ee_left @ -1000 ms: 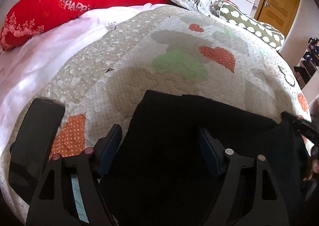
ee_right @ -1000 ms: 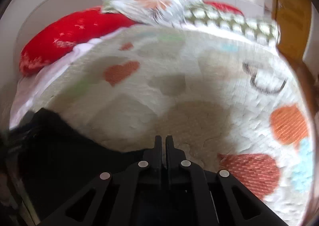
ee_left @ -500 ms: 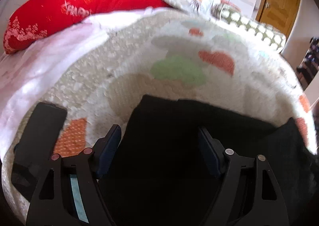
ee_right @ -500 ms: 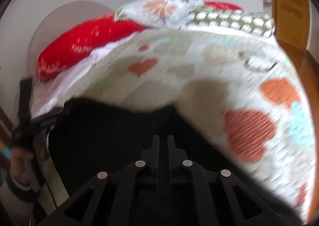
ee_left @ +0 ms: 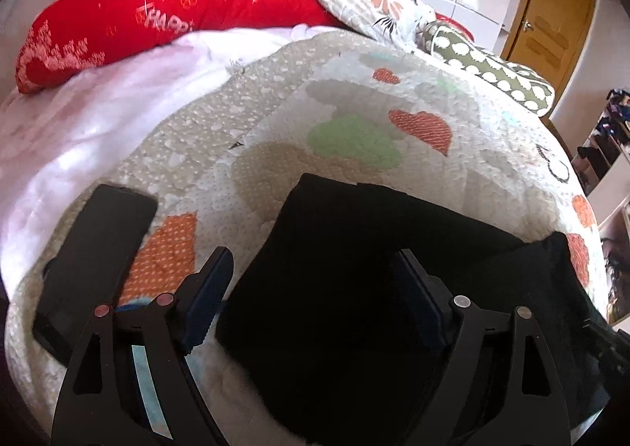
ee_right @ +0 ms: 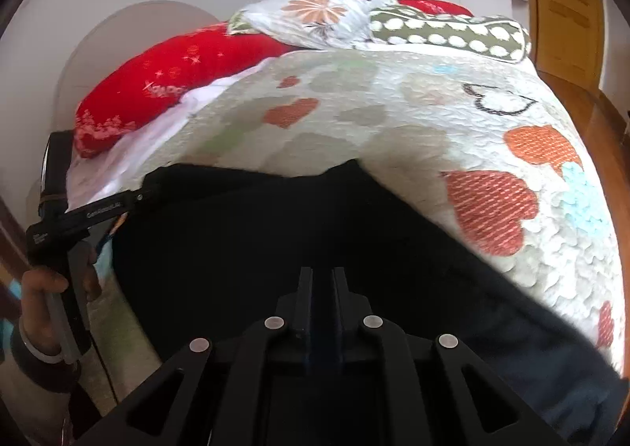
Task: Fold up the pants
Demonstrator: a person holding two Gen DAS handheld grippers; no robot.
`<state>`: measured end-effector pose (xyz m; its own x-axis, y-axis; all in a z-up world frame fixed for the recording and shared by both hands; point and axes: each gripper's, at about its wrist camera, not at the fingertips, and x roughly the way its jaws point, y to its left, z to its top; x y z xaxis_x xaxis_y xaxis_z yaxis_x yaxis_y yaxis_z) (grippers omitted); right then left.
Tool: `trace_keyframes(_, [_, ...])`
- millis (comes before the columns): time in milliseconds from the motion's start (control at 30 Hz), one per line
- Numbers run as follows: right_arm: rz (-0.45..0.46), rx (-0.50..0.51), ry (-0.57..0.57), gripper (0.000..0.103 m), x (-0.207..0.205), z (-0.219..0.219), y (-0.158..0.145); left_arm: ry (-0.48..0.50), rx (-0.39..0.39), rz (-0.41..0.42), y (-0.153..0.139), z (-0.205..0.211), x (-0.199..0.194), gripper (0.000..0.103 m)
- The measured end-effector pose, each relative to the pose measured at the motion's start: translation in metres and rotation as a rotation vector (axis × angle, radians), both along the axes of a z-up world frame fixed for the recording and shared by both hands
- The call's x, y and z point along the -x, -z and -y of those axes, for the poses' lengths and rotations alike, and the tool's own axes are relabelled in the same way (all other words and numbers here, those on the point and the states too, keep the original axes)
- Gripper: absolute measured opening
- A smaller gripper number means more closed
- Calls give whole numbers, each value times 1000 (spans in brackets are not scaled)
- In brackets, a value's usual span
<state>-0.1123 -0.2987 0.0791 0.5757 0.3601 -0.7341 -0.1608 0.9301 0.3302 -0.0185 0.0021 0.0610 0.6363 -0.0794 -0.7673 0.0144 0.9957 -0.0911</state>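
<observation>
While the black pants (ee_left: 354, 276) lie spread on the heart-print quilt (ee_left: 275, 99) near the close edge of the bed, the left gripper (ee_left: 311, 280) hangs right over them with its jaws wide apart and opening, so the cloth sits below the gap and neither pad presses on it. The left finger is over bare quilt just off the pants' left edge, the right finger over the black fabric itself.

Over on the other side, the right gripper (ee_right: 322, 280) has its fingers nearly together with only a thin slit between them. It's over the pants (ee_right: 275, 241) too, but everything there is black on black, so I honestly can't tell whether any fabric is pinched in that slit.

In the right wrist view you can see a hand (ee_right: 37, 312) holding the left gripper's handle at the left edge of the pants. A dark phone (ee_left: 94, 264) lies flat on the quilt left of the pants, apart from them. Red pillow (ee_left: 157, 16) sits at the far end.
</observation>
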Motion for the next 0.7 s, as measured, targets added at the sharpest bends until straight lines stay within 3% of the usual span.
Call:
trace_keyframes(200, [7, 14, -27, 14, 19, -21, 2, 24, -9, 19, -7, 2, 23, 84])
trace_keyframes(400, [11, 0, 40, 26, 39, -2, 11, 53, -10, 15, 7, 7, 39, 84])
trace_keyframes(533, [-58, 105, 93, 29, 51, 19, 36, 50, -66, -13, 25, 11, 39, 84])
trace_keyframes(700, [-35, 30, 115, 29, 69, 39, 33, 23, -60, -2, 23, 12, 49, 84])
